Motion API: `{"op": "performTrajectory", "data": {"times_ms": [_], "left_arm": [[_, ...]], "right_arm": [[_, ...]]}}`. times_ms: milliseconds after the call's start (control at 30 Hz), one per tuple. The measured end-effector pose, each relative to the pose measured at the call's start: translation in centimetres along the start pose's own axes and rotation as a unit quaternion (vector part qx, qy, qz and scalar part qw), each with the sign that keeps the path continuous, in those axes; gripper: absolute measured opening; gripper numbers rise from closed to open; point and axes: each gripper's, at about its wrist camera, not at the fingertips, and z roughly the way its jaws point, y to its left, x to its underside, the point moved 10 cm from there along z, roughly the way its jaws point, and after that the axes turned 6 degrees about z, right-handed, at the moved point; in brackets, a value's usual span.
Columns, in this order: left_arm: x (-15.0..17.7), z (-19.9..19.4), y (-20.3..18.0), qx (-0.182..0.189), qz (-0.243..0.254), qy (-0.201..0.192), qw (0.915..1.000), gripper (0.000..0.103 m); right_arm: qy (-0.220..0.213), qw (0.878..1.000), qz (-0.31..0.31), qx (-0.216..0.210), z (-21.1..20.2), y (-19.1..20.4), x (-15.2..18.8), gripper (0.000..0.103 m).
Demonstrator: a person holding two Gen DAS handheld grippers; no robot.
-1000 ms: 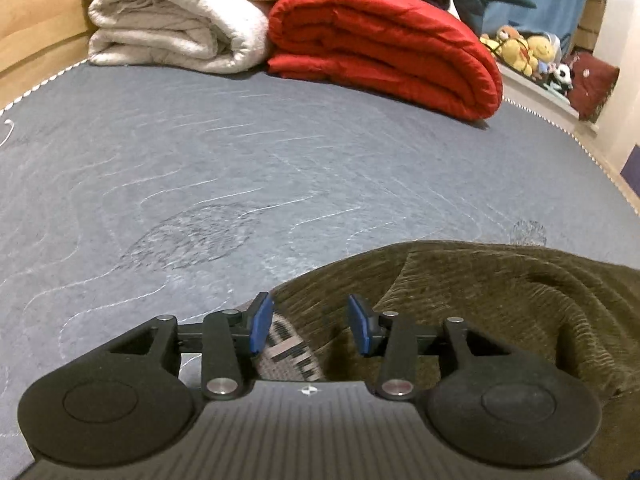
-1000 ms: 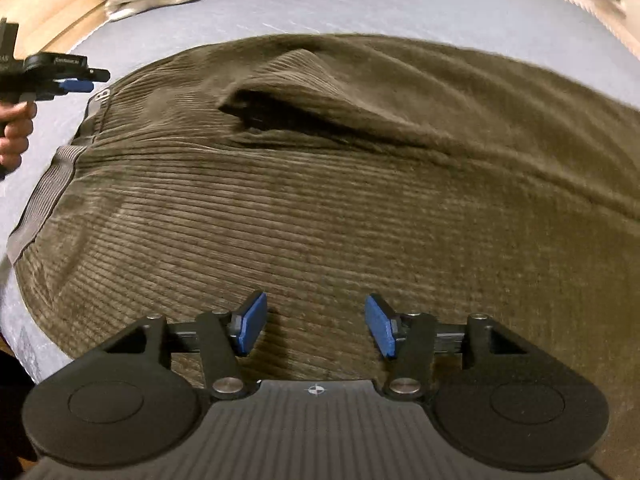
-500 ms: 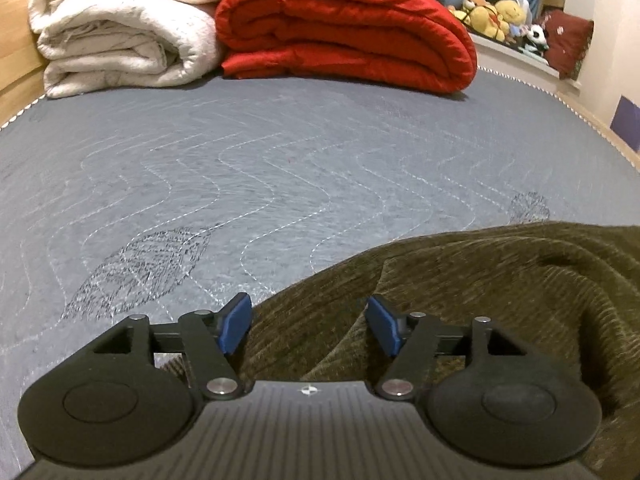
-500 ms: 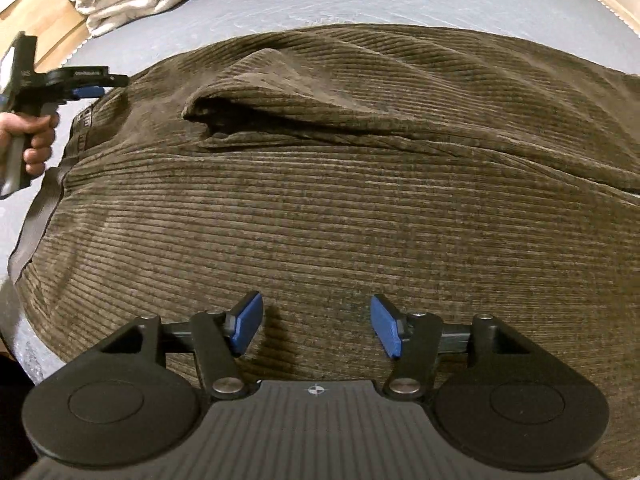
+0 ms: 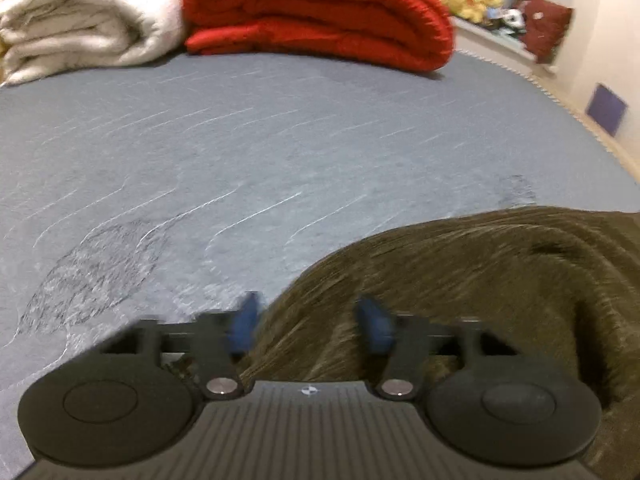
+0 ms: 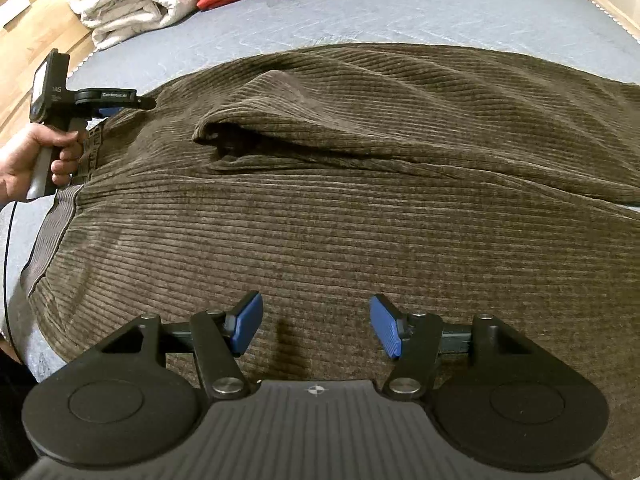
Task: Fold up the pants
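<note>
**Left claw slides off the waistband onto bare corduroy**

Since a second ago the left claw (image 5: 306, 326) has shifted along the pants' edge: the lettered waistband that lay between its pads then is out of its view, and ribbed fabric fills the gap instead. Its blue pads are blurred and stand wide apart, holding nothing. The right claw (image 6: 316, 326) has kept its place low over the cloth, its pads also spread wide and empty.

The pants (image 6: 340, 200) are olive-brown corduroy with fine ribs, spread on the grey quilted bed (image 5: 260, 152). In the right wrist view they fill most of the frame, with a raised fold (image 6: 256, 128) toward 11 o'clock and the grey elastic waistband (image 6: 52, 228) at 9 o'clock, beside the left hand (image 6: 28, 156) gripping its handle. Their long axis runs from the waistband at 9 o'clock toward the legs at 3 o'clock.

At 12 o'clock in the left wrist view lie a folded red duvet (image 5: 320, 12) and, touching it at 10 o'clock, a cream blanket (image 5: 80, 28).
</note>
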Motion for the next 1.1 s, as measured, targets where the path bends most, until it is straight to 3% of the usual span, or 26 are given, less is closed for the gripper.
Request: {"op": "performTrajectory", "data": {"times_ms": [33,167,267,333,433,533,600,667,733,767,800,833,900,1000,1100], "left_arm": [[-0.3,-0.3,-0.1,-0.021,0.018,-0.002,0.9996,0.013],[-1.5,-3.4,-1.7,-0.026,0.063,-0.029,0.9973,0.01],[-2.2,-7.8,-3.5,-0.017,0.095,-0.062,0.9934,0.009],[-2.0,-11.7,-5.7,-0.006,0.139,-0.088,0.9863,0.009],[0.4,-18.1,-9.5,0.038,0.226,-0.112,0.967,0.009],[6.5,-23.1,-12.4,0.105,0.31,-0.102,0.9395,0.008],[11.6,-25.0,-13.0,0.148,0.35,-0.072,0.9222,0.008],[15.9,-24.9,-12.9,0.178,0.366,-0.018,0.9133,0.009],[18.8,-24.0,-13.0,0.173,0.394,0.032,0.9021,0.011],[19.1,-24.0,-13.1,0.16,0.407,0.035,0.8987,0.012],[18.4,-24.2,-13.3,0.151,0.408,0.02,0.9002,0.019],[17.1,-24.8,-13.8,0.154,0.393,-0.005,0.9067,0.034],[14.1,-26.4,-14.9,0.181,0.346,-0.054,0.9193,0.045],[10.9,-26.5,-17.7,0.188,0.31,-0.095,0.9272,0.045],[10.7,-24.1,-22.9,0.176,0.322,-0.098,0.9251,0.042]], "right_arm": [[-0.001,1.0,0.0,0.002,-0.1,-0.2,0.0,0.062],[-0.01,1.0,0.011,0.015,-0.7,-1.5,-0.2,0.062],[-0.027,0.999,0.033,0.028,-1.5,-3.1,-1.3,0.062],[-0.043,0.997,0.052,0.034,-2.3,-4.2,-2.3,0.062],[-0.07,0.993,0.085,0.042,-3.6,-6.2,-3.9,0.062],[-0.099,0.986,0.121,0.053,-4.8,-8.1,-5.4,0.062],[-0.115,0.981,0.144,0.06,-5.7,-9.2,-6.2,0.062],[-0.128,0.976,0.166,0.06,-6.3,-10.1,-6.7,0.062],[-0.139,0.971,0.187,0.061,-6.7,-11.1,-7.0,0.062],[-0.143,0.968,0.197,0.063,-6.9,-11.6,-7.2,0.062],[-0.146,0.966,0.206,0.064,-6.9,-12.2,-7.3,0.062],[-0.148,0.963,0.215,0.065,-7.0,-12.8,-7.3,0.062],[-0.151,0.958,0.237,0.063,-7.0,-14.1,-7.4,0.062],[-0.162,0.946,0.274,0.059,-7.3,-16.4,-7.5,0.062],[-0.181,0.933,0.306,0.06,-7.9,-19.0,-7.9,0.058]]}}
